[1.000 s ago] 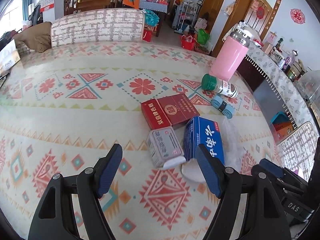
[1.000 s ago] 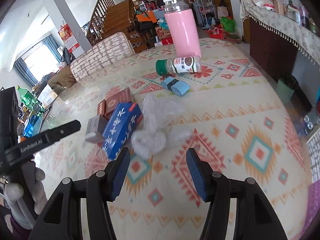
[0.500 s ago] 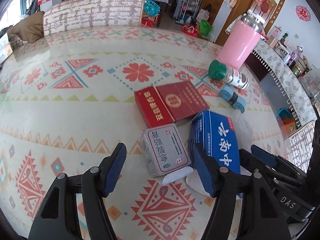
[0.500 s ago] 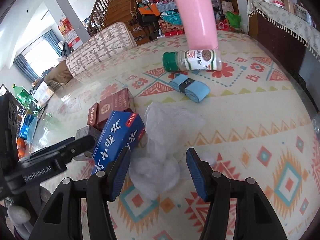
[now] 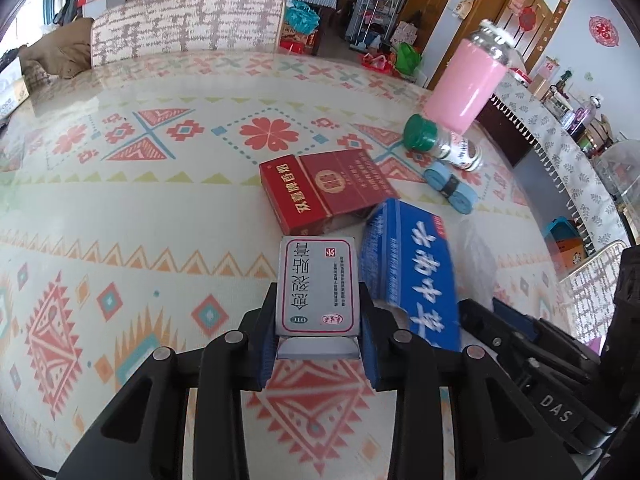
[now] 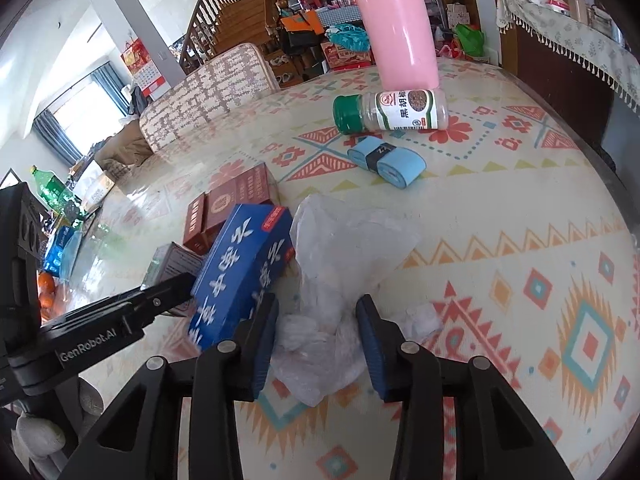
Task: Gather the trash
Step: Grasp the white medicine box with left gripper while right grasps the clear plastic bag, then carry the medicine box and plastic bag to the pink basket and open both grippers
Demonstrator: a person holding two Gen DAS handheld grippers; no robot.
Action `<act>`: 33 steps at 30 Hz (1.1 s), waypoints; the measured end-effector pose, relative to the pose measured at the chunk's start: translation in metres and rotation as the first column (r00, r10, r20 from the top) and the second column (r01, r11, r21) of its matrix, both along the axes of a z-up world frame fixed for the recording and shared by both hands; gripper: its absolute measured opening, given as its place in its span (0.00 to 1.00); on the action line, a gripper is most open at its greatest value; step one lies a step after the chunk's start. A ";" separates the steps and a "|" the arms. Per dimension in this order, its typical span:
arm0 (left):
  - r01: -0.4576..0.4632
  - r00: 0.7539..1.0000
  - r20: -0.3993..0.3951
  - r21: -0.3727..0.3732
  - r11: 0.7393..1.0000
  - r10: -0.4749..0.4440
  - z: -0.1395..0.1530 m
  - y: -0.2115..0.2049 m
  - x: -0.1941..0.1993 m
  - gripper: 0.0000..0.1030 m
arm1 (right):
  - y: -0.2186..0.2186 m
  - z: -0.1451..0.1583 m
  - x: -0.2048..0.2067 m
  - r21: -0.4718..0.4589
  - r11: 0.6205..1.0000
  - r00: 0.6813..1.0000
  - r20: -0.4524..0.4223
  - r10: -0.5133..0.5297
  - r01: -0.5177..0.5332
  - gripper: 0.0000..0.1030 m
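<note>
My left gripper (image 5: pixel 318 332) is shut on a small grey medicine box (image 5: pixel 316 284) with its flap open, on the patterned tablecloth. A blue box (image 5: pixel 412 276) lies just right of it and a red cigarette carton (image 5: pixel 324 190) behind. My right gripper (image 6: pixel 316 336) stands open around a crumpled clear plastic bag (image 6: pixel 336 264), its fingers on either side of the bag's lower lump. The blue box (image 6: pixel 244 264) leans beside the left finger, and the left gripper (image 6: pixel 120 316) shows at the left.
A pink tumbler (image 6: pixel 396 28) stands at the back with a green-capped pepper jar (image 6: pixel 392 114) lying before it and a light blue roll (image 6: pixel 386 160). A chair back (image 5: pixel 188 30) is at the table's far edge. The table edge (image 6: pixel 580 136) curves right.
My left gripper moved forward and closed on the grey medicine box. My right gripper advanced so its fingers straddle the plastic bag and narrowed somewhat.
</note>
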State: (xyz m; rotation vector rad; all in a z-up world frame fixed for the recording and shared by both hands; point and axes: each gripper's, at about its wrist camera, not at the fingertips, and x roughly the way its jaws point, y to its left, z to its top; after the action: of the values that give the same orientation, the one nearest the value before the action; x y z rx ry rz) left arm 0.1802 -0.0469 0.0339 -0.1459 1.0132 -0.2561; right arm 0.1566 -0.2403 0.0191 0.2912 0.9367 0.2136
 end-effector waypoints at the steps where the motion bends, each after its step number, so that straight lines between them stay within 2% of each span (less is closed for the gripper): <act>1: 0.002 1.000 0.007 0.000 1.000 -0.002 0.004 0.000 -0.006 0.32 | 0.000 0.001 -0.003 0.002 1.000 1.000 0.001 0.001 -0.001 0.41; 10: 0.021 0.995 0.094 0.052 0.998 -0.026 0.034 -0.011 -0.068 0.32 | -0.006 0.023 -0.061 -0.018 1.000 0.999 0.049 0.004 -0.003 0.41; 16: 0.039 0.991 0.123 0.054 0.998 -0.045 0.047 -0.021 -0.112 0.32 | -0.018 0.038 -0.108 -0.020 1.000 0.996 0.087 -0.002 0.004 0.41; 24: 0.081 0.983 0.157 0.062 0.995 -0.089 0.058 -0.048 -0.160 0.32 | -0.042 0.050 -0.159 -0.014 0.999 0.992 0.116 -0.048 0.049 0.41; 33: 0.139 0.973 0.177 0.078 0.987 -0.151 0.060 -0.082 -0.198 0.32 | -0.071 0.059 -0.209 -0.050 0.993 0.984 0.149 -0.099 0.108 0.41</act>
State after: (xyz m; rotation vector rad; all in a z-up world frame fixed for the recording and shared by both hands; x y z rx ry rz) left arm -0.0181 -0.1287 0.0935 0.0116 0.8495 -0.3623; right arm -0.0527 -0.3118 0.0779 0.2662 0.7790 0.1100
